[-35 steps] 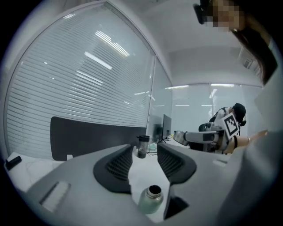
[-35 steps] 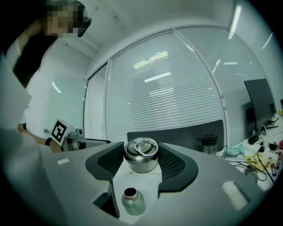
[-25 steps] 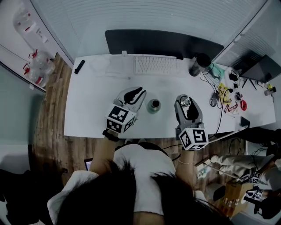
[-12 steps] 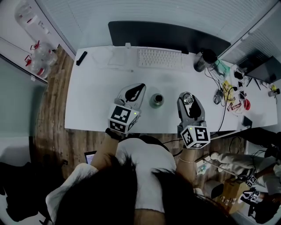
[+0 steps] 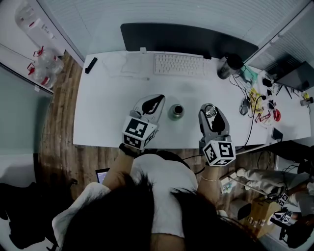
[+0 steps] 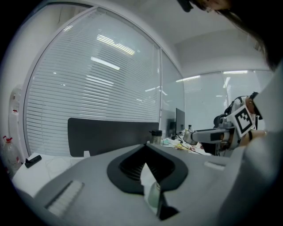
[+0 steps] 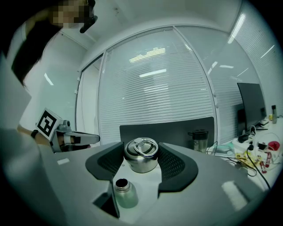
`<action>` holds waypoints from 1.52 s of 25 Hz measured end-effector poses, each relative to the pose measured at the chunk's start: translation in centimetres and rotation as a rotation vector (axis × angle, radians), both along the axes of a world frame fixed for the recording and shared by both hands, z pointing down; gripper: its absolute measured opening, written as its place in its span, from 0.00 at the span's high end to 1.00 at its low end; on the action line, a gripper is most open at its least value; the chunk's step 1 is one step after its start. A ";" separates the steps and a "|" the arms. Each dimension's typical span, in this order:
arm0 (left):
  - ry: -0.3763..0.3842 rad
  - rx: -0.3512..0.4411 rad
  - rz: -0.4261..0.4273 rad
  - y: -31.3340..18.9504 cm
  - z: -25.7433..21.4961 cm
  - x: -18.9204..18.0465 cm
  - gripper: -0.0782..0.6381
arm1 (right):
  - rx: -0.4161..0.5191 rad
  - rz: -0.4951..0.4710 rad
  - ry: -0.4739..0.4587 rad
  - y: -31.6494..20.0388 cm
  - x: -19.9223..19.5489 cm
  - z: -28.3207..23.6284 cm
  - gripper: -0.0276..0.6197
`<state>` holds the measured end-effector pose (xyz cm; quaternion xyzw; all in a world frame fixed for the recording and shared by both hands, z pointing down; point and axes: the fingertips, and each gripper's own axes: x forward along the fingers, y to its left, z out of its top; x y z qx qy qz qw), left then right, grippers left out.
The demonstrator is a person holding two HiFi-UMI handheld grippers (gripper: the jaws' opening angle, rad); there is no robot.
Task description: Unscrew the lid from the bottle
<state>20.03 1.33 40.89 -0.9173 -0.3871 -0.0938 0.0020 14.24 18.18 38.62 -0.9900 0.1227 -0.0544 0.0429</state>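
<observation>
White tabletop (image 5: pixel 98 117) stood over wooden floor (image 5: pixel 54 142), blinds (image 5: pixel 196 14) at the far side. The open bottle (image 5: pixel 176 111) stood between the tools: left tool (image 5: pixel 158 99) closed, empty; right tool (image 5: pixel 210 111) clamped the lid (image 7: pixel 141 155).

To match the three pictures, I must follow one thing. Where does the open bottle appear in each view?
Head view: bottle, just above the picture's centre.
Left gripper view: bottle, low centre, only a sliver shows.
Right gripper view: bottle, low, left of centre, under the lid.
Shared landmark: the dark screen, in all three.
</observation>
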 end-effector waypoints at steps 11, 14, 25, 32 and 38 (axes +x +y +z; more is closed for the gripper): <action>-0.002 -0.027 -0.001 -0.6 -0.3 0.2 0.81 | 0.001 0.008 -0.003 -0.1 -0.1 0.0 0.59; -0.002 -0.028 -0.004 -0.8 -0.3 0.3 0.81 | 0.005 0.009 -0.007 -0.2 0.0 0.1 0.59; 0.006 -0.043 0.002 -1.1 -0.2 0.2 0.81 | 0.011 0.014 -0.012 -0.4 -0.1 0.6 0.59; 0.030 -0.027 -0.001 -1.4 -0.2 0.5 0.81 | 0.018 0.005 -0.008 -0.3 -0.1 0.8 0.59; 0.038 -0.004 0.001 -1.5 -0.3 0.8 0.81 | 0.019 -0.011 -0.012 -0.6 0.1 0.7 0.59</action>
